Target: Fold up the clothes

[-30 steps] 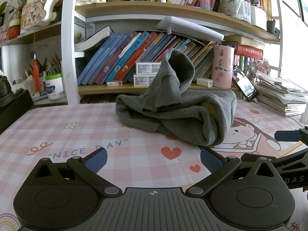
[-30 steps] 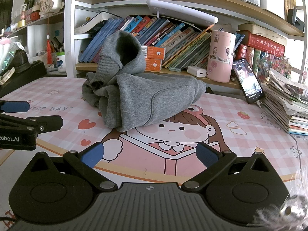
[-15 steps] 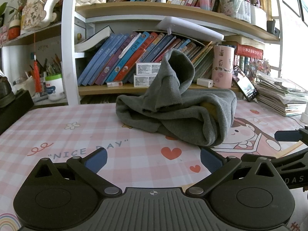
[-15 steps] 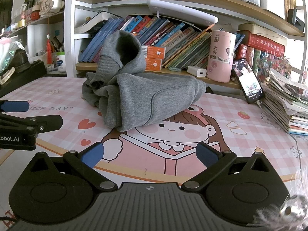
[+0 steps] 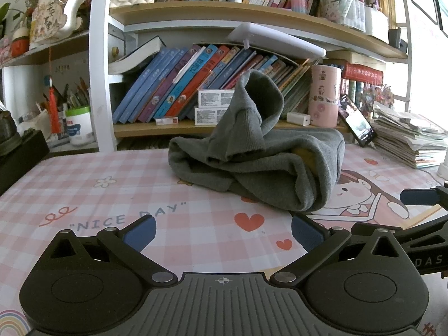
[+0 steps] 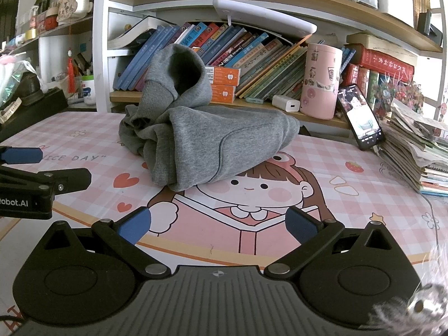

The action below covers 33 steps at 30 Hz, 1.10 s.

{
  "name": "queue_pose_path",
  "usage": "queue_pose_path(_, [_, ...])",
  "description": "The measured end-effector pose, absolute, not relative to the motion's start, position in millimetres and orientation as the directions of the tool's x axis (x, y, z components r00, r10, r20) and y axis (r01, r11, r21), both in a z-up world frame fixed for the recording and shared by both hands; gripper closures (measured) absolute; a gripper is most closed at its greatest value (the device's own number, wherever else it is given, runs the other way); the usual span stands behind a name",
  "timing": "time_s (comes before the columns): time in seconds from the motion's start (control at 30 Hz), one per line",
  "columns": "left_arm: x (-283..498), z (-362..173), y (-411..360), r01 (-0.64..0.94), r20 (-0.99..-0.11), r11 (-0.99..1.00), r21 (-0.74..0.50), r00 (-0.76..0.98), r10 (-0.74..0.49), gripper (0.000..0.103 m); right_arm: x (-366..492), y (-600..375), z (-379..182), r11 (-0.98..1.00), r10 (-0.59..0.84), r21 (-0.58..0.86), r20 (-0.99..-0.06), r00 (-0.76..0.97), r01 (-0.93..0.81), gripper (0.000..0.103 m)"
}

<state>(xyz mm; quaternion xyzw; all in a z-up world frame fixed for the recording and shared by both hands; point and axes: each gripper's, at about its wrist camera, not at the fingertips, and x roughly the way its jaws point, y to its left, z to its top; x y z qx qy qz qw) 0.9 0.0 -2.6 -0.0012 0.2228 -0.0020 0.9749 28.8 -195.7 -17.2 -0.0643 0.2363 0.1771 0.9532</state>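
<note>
Nothing folded yet, by the look of it. Grey sweatshirt (image 5: 257,165) heaped in a loose bundle on the pink checked mat (image 5: 112,196), toward the far middle, just in front of the bookshelf (image 5: 179,124). One ribbed cuff and sleeve (image 6: 173,84) standing up in a peak above the pile, opening gaping; rest of the cloth rolled and crumpled under it, a seam curving across the near side in the right wrist view. A trace of yellow showing inside a fold on the right of the heap in the left wrist view; too small to tell what.

Left gripper (image 5: 222,233) low over the near edge of the mat, blue pads spread wide, nothing between them. Right gripper (image 6: 218,225) the same: spread wide, empty, near edge, over the cartoon girl print (image 6: 252,190). Both well short of the garment, touching no cloth. Each visible at the side of the other's view, side by side.

Judging from this: task at its very start. All still to do: take hold of the heap, pull it out, spread it flat on the mat, lay the sleeves in, then fold the body over. Probably enough bare mat on the near side for spreading. Pink cup (image 6: 320,81), propped phone (image 6: 362,120) and paper stack (image 6: 414,145) close by on the far right, worth minding when the cloth swings out.
</note>
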Motion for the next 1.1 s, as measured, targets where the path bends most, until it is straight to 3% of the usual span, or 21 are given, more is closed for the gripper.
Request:
queue_pose_path(0.77, [2, -3, -1, 0.076, -0.437, 0.997, -0.025, 0.896, -0.08, 0.0, 28, -201, -16, 0.932, 0.313, -0.019, -0.458, 0.832, -0.362, 0.0])
queue_pose_path(1.1, [-2, -1, 7, 0.045, -0.402, 0.997, -0.063, 0.913, -0.067, 0.0, 47, -205, 1, 0.908, 0.39, 0.046, -0.458, 0.799, -0.417, 0.0])
